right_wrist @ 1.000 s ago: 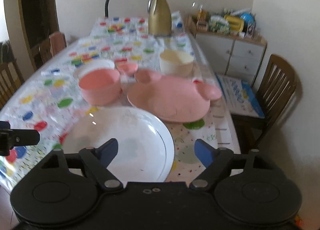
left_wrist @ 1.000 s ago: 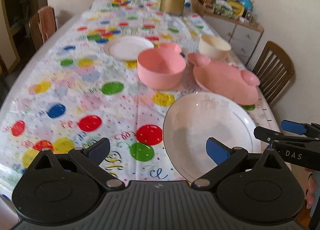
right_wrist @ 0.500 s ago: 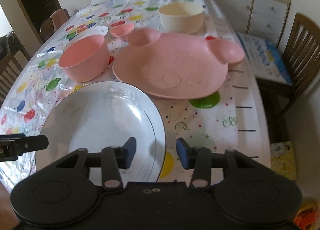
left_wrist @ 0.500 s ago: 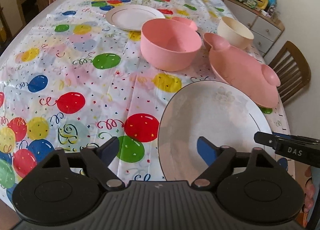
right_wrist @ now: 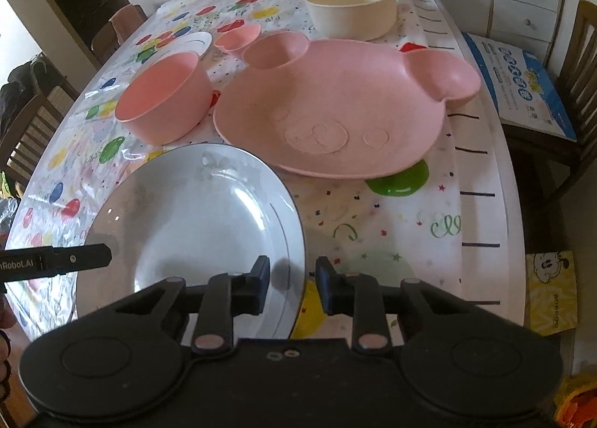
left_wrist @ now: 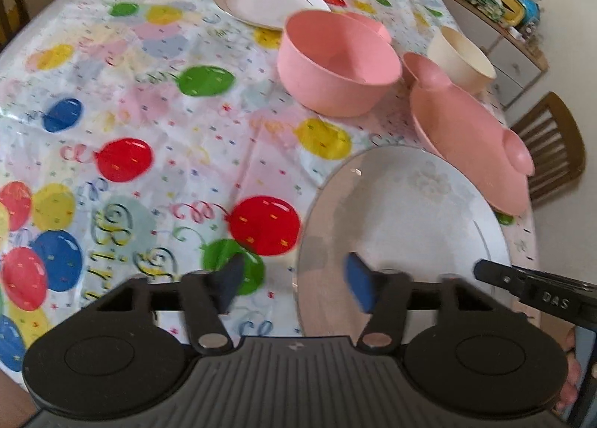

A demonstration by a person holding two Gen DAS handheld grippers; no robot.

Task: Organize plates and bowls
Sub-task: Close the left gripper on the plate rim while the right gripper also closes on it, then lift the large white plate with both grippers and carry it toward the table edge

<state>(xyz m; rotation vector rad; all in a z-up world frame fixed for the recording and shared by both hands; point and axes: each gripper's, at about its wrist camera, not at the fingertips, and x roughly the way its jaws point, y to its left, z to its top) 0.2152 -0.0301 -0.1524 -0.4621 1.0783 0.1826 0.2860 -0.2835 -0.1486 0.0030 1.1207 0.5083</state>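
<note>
Both grippers have dropped toward the bench since a second ago, and your right gripper [right_wrist: 291,288] has narrowed its fingers from wide to a small gap straddling the near rim of the white plate [right_wrist: 194,211]. You're at the grasp step: next, close on that rim and lift. Whether the pads already touch the rim is hard to tell; it looks released. Your left gripper [left_wrist: 294,280] hangs open and empty over the plate's left edge. The plate lies on the bench, just before the pink plate [right_wrist: 335,111].
</note>
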